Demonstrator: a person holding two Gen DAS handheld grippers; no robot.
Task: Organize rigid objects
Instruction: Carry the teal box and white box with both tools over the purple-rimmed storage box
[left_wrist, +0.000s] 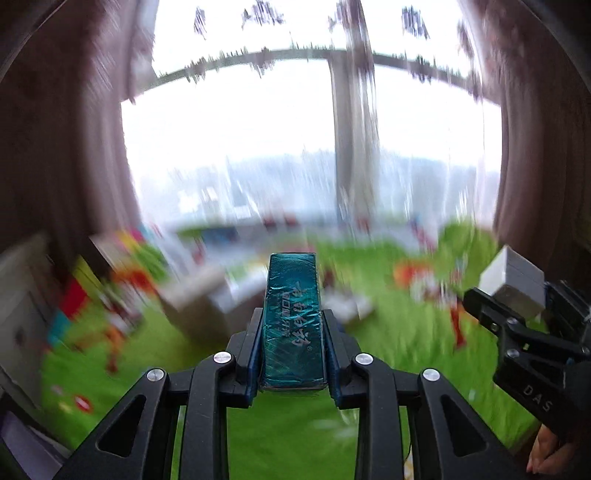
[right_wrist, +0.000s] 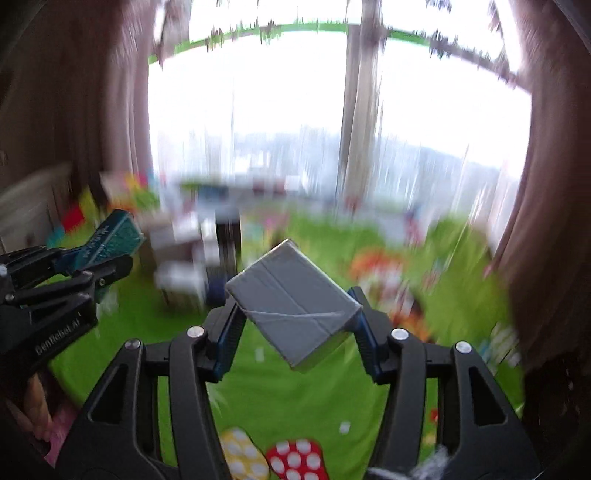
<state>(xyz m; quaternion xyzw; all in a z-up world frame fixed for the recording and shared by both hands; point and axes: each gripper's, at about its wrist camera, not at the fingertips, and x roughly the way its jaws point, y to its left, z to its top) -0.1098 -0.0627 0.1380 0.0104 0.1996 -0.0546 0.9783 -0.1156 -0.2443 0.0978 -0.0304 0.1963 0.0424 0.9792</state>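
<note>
My left gripper (left_wrist: 291, 325) is shut on a teal foil-wrapped box (left_wrist: 291, 317) and holds it up in the air, long side pointing forward. It also shows at the left of the right wrist view (right_wrist: 114, 236). My right gripper (right_wrist: 295, 314) is shut on a grey box (right_wrist: 291, 302), held tilted between the fingers. That box and gripper show at the right edge of the left wrist view (left_wrist: 513, 284). Both are raised above a green mat (left_wrist: 277, 435).
The background is motion-blurred. A green mat (right_wrist: 295, 398) with spotted shapes covers the surface below. Blurred boxes and colourful items (right_wrist: 184, 258) lie toward the far side. A bright window (left_wrist: 295, 147) with brown curtains (left_wrist: 66, 147) stands behind. A pale cabinet (left_wrist: 18, 314) is at the left.
</note>
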